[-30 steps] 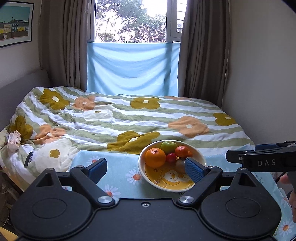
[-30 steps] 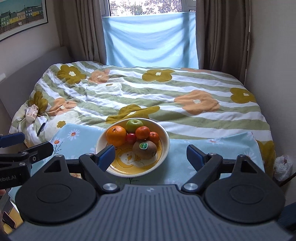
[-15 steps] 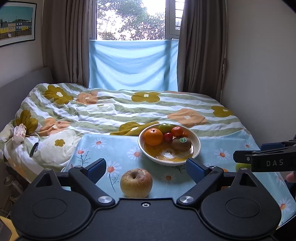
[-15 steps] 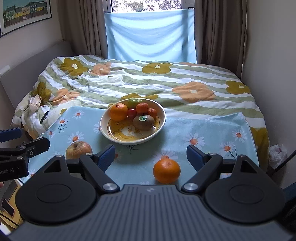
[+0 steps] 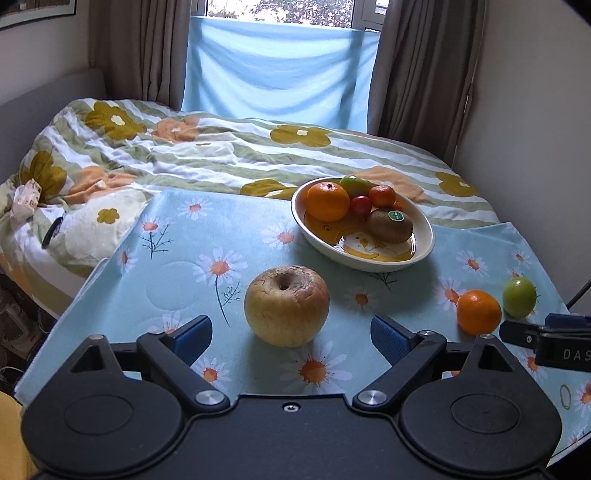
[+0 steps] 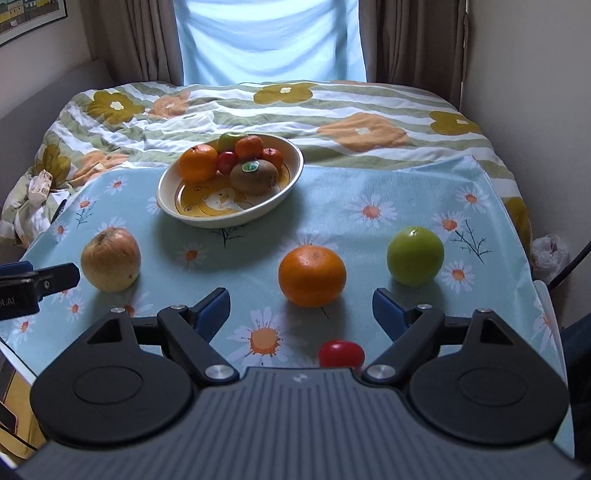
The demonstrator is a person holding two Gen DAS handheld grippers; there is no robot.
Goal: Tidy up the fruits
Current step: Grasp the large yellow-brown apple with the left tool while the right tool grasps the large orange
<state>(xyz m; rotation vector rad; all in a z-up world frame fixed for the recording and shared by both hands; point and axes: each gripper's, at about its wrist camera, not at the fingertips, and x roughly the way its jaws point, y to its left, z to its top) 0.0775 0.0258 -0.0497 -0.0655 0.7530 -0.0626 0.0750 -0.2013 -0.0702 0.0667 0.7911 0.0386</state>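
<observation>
A yellowish apple (image 5: pixel 286 305) is being framed just ahead of the wide-spread left gripper (image 5: pixel 291 332), untouched. An orange (image 6: pixel 312 276) is lying ahead of the wide right gripper (image 6: pixel 301 308), both nearer than the bowl (image 6: pixel 291 173).

Glossy bowl (image 5: pixel 424 236), wrinkled apple (image 5: pixel 286 306)

a: what's the room like?
b: a bed (image 5: pixel 229 155) with a green-striped flowered duvet fills it, pale walls (image 5: pixel 524 110) on either side.
a: and at the far end?
b: a window (image 5: pixel 280 11) showing daylight and foliage, its lower part covered by a pale blue sheet (image 5: pixel 277 74), brown curtains (image 5: pixel 417 66) on both sides.
a: anything on the walls?
b: a framed picture (image 6: pixel 29 14) at upper left.
</observation>
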